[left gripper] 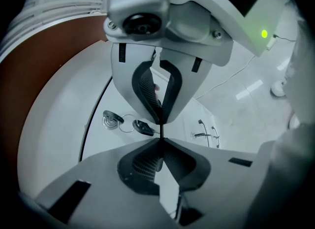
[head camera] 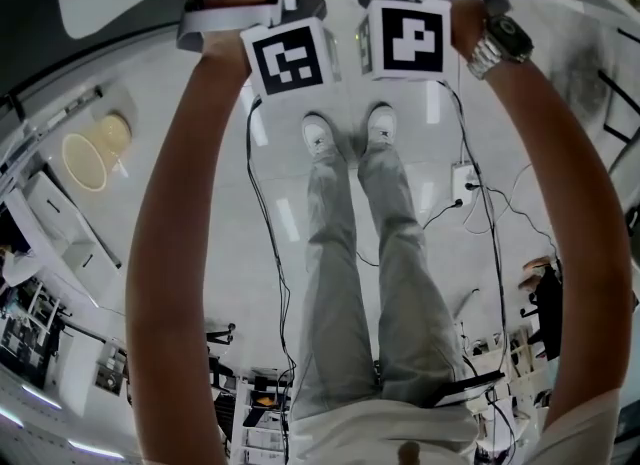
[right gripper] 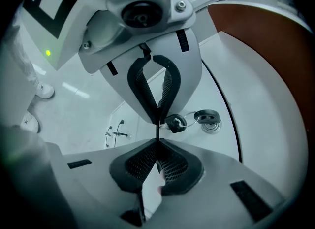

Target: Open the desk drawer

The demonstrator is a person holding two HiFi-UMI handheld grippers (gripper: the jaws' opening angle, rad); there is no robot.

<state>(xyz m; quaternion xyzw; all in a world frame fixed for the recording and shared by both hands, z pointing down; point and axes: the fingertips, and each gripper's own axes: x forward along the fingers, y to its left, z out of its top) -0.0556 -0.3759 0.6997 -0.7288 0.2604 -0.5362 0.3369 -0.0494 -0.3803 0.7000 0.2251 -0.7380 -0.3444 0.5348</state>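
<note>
Left gripper view: desk drawer (left gripper: 106, 143) is the white front panel straight ahead of the jaws, just under the dark seam below the white desk edge (left gripper: 54, 124). It looks flush and closed, though the fisheye warp makes that hard to confirm. The cylinder lock (left gripper: 109, 119) on the front has a key in it. A ring hangs from that key with a second black-headed key (left gripper: 143, 127), just behind the jaw tips.

The left gripper (left gripper: 161, 127) has its jaws closed tip to tip, with nothing between the pads. The right gripper (right gripper: 157, 127) is the same, pads together and empty. In the right gripper view the lock and keys sit just right of its tips. A brown desktop (left gripper: 44, 65) lies above the white edge.

Head view: both grippers are side by side at the top. Their marker cubes (head camera: 290, 58) nearly touch, and both arms are stretched out. There is a wristwatch (head camera: 500, 43) on the right wrist. Below are grey trousers (head camera: 335, 253) and white shoes (head camera: 320, 136) on a pale glossy floor (head camera: 430, 143). Black cables (head camera: 262, 233) and a power strip (head camera: 463, 185) are on either side of the legs.
</note>
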